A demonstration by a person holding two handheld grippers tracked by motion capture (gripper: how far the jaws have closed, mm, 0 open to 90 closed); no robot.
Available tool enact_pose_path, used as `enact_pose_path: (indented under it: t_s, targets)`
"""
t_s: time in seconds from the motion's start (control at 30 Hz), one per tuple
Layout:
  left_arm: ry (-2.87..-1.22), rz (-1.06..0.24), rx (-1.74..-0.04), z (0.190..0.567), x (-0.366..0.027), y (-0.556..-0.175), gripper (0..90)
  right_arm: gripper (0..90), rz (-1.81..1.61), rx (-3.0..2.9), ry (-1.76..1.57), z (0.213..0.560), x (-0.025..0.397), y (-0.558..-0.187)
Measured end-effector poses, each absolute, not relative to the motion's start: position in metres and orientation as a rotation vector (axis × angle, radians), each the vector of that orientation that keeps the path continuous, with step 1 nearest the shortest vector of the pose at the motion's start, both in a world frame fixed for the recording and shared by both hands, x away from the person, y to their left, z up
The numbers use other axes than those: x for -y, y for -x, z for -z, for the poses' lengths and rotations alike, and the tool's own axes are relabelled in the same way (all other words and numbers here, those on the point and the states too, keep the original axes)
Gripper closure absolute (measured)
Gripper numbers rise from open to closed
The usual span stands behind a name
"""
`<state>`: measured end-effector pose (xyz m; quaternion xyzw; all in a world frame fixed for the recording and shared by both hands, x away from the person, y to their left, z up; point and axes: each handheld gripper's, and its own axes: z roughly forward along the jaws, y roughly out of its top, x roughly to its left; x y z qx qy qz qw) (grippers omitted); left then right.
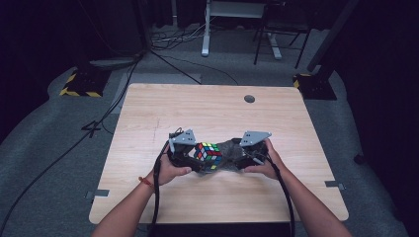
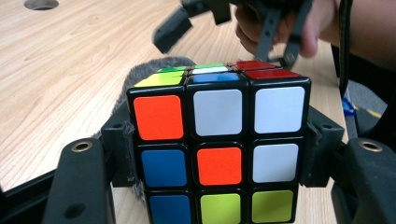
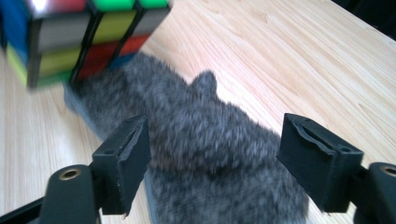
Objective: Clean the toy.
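— What have you got in hand right now?

— One scrambled three-by-three puzzle cube with black edges and coloured stickers. My left gripper has its two black jaws clamped against the cube's left and right sides, pads pressed flat to the plastic. The face toward the left gripper view reads orange, white, white along the top row; blue, orange, white in the middle; blue and two yellow-green squares at the bottom.

— Where does the cube sit on the table?

— In the high view it is near the middle of the pale wooden tabletop, slightly toward my edge, between my two hands. Its lower part rests against one grey fuzzy fabric pad — a furry piece with a small rounded bump on top — lying flat on the wood.

— And the other gripper?

— My right gripper stands wide apart, its two jaws straddling the fuzzy pad without pinching it; I can see fur between them and a gap at each pad. It sits just right of the cube, with my right hand behind it and my left hand on the other.

— Anything else on the surface?

— One round cable hole near the far edge, well apart from everything.
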<state>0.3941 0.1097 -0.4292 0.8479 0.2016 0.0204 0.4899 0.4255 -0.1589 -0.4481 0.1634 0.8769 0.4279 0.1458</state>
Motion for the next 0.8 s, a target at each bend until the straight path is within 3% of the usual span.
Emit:
enact_pose_path:
  t_s: [0.33,0.53,0.7,0.8]
  targets:
    - [-2.065,-0.062,-0.483,0.435,-0.108,-0.395,33.3,27.4,-1.118,-2.629,-0.475,0.474,0.129,-0.439]
    - [-2.053,-0.067,-0.484,0.434,-0.108,-0.399,33.5,43.1,-1.035,-2.679,-0.466,0.489,0.122,-0.44]
    - [-2.055,-0.069,-0.486,0.435,-0.107,-0.399,33.6,64.3,-1.015,-2.679,-0.467,0.488,0.123,-0.441]
    - [-2.047,-0.079,-0.481,0.434,-0.107,-0.399,33.6,70.6,-1.002,-2.658,-0.449,0.488,0.126,-0.439]
